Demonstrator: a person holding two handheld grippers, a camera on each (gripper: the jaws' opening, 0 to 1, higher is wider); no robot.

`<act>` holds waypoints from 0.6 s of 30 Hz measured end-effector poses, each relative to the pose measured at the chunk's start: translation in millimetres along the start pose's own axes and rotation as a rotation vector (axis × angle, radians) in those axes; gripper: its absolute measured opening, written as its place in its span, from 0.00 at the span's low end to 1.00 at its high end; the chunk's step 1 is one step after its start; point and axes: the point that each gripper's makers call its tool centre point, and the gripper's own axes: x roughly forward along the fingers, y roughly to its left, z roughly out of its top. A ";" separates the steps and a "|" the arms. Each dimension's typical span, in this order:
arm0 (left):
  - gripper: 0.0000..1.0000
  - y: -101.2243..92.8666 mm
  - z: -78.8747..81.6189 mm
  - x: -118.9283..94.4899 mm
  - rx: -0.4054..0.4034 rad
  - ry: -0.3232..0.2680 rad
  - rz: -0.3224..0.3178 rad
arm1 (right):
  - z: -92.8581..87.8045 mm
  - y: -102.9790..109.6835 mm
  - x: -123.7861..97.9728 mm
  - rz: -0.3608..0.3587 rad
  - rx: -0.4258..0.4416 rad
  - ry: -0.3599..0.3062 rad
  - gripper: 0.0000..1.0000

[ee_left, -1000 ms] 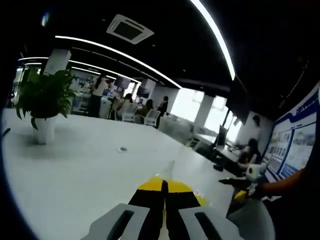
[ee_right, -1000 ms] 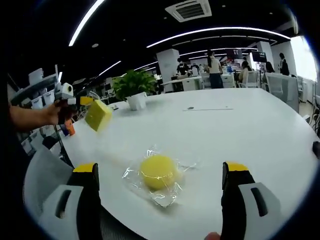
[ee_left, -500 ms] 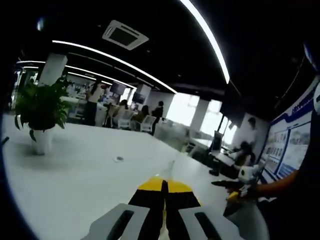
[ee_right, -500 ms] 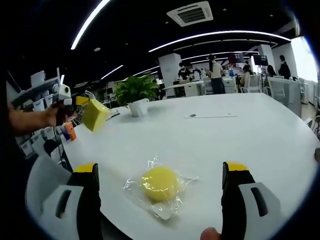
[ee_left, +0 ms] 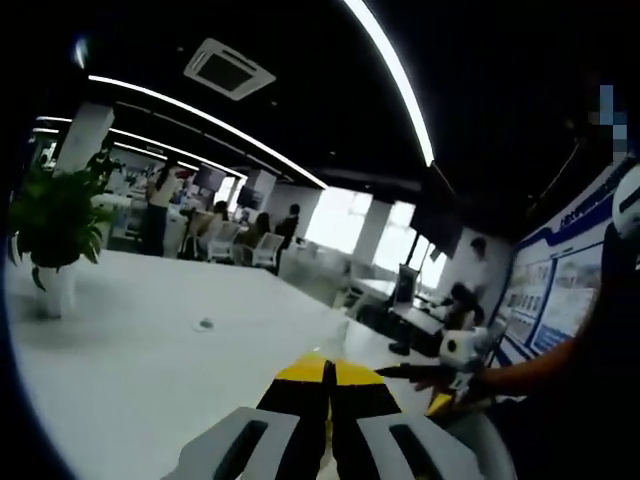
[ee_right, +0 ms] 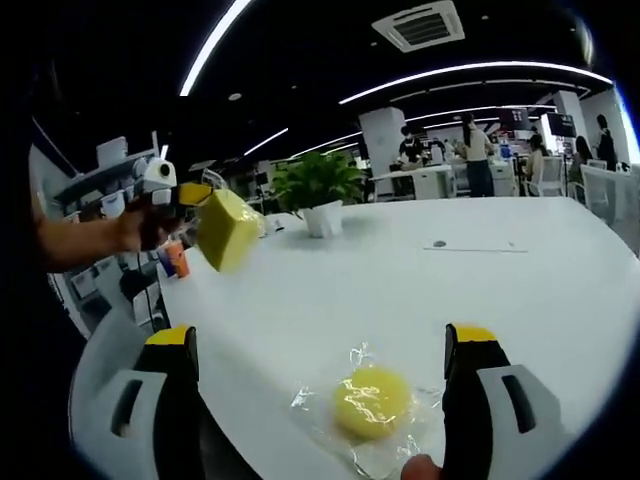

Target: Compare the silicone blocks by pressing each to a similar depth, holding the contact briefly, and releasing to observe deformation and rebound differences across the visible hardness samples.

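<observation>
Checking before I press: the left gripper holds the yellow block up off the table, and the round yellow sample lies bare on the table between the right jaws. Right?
Not bare: in the right gripper view the round yellow sample lies on clear plastic wrap on the table. The left gripper does hold the yellow block aloft.

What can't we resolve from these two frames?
- Left gripper view: the left gripper has its jaws shut, and they hide any block between them.
- Right gripper view: the yellow block hides the left gripper's tips.
- Right gripper view: the round yellow sample is in glossy wrap; its hardness marking is unreadable.
</observation>
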 end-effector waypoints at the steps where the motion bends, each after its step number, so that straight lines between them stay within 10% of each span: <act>1: 0.00 -2.4 0.5 1.2 0.002 -0.001 -0.007 | 1.8 1.8 1.9 0.009 0.004 -0.003 0.96; 18: 0.00 -62.2 5.5 16.9 -0.017 -0.023 -0.195 | 30.4 60.1 32.4 0.256 0.005 -0.043 0.96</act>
